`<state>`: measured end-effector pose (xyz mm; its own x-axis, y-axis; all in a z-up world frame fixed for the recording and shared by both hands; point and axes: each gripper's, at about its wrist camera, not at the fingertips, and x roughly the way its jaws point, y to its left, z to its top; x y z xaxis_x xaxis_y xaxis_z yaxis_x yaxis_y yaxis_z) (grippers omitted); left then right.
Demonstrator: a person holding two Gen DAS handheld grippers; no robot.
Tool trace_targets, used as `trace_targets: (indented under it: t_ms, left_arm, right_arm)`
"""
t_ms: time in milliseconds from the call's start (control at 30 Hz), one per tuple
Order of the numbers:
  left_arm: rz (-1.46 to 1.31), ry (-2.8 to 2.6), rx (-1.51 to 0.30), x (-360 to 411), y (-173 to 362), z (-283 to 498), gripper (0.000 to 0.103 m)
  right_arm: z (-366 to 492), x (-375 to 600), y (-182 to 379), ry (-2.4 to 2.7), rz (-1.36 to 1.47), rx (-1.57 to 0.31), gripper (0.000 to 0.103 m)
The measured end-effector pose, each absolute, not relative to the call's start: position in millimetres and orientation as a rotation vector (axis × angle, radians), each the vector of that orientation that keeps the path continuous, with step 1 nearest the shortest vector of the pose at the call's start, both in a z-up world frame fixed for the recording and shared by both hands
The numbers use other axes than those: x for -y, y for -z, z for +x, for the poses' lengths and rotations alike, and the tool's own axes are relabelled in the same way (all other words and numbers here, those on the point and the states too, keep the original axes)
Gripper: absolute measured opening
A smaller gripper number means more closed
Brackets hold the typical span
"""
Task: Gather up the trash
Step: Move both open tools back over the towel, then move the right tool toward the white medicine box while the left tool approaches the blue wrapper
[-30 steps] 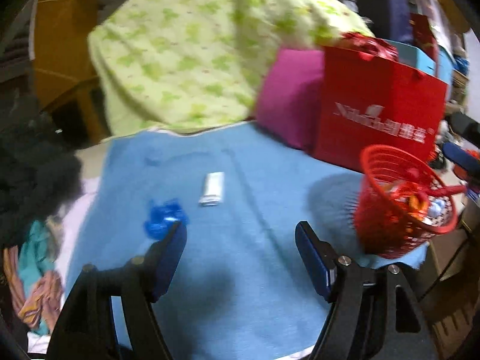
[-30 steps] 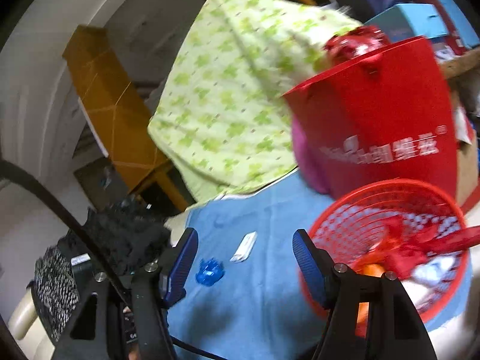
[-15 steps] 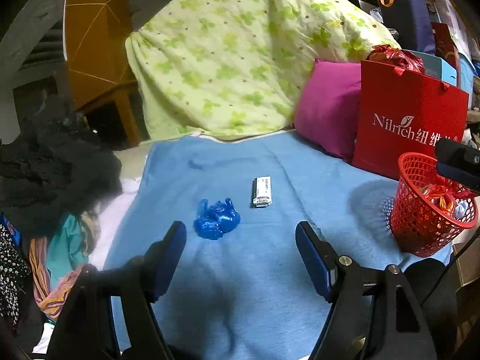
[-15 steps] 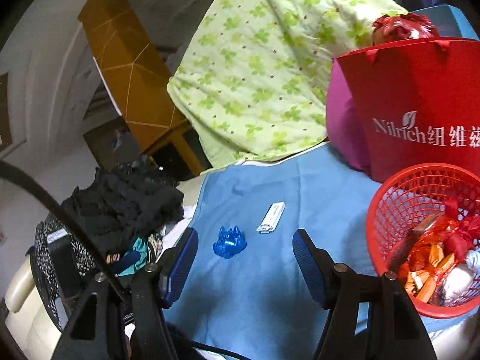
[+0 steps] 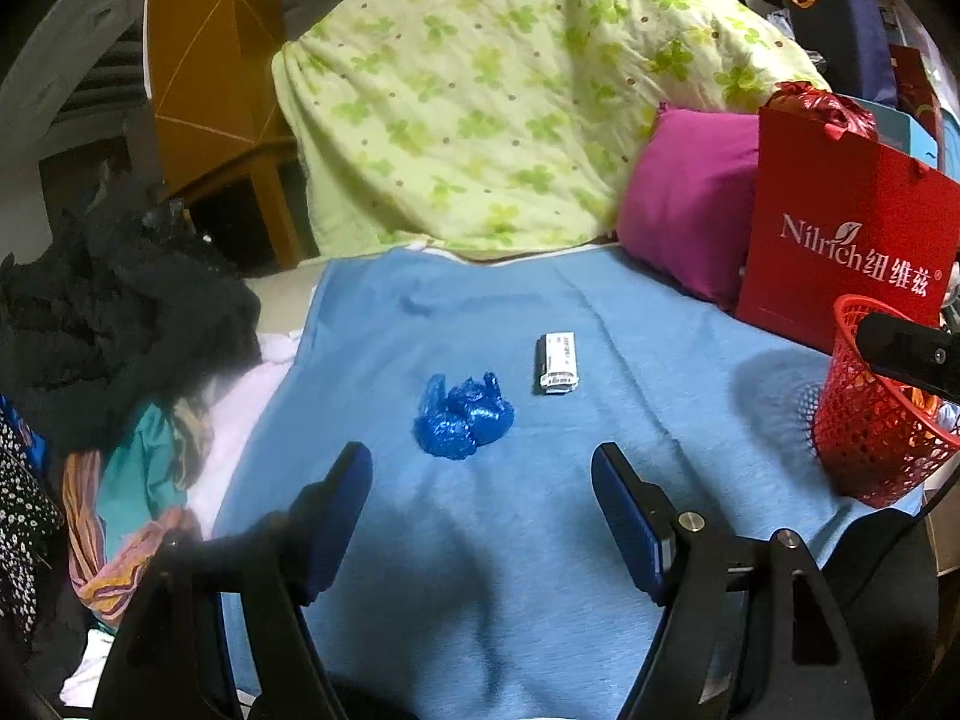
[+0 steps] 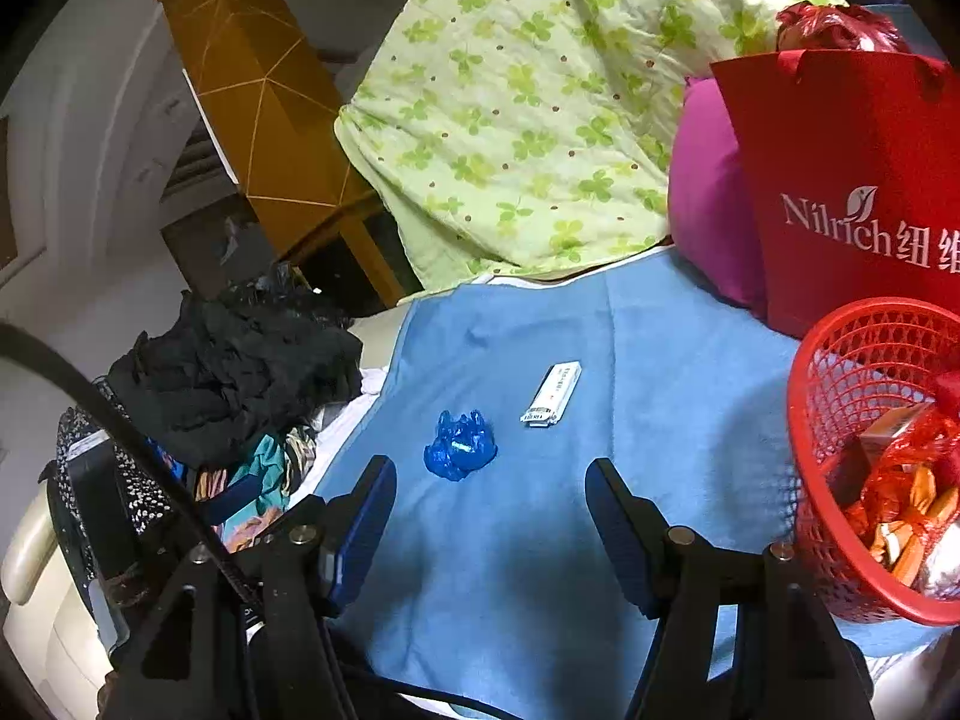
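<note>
On the blue blanket [image 5: 540, 540] a crumpled blue plastic wrapper [image 5: 463, 420] lies just beside a small white box [image 5: 558, 362], well apart from the red mesh basket [image 6: 840, 396] with wrappers at the right edge, while the left gripper [image 5: 480, 516] and right gripper [image 6: 489, 522] hold their fingers apart with nothing between them.
</note>
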<state>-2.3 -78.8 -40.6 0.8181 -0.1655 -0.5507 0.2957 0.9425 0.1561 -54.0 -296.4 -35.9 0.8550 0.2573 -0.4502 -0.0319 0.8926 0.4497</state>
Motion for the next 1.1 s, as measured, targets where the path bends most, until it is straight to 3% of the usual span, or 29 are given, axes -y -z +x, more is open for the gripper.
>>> trace_targets:
  t_ms: [1100]
  left_arm:
    - [0.218, 0.162, -0.678, 42, 86, 65, 0.076]
  right_arm:
    - [42, 283, 83, -0.124, 0.394, -0.660, 0.070]
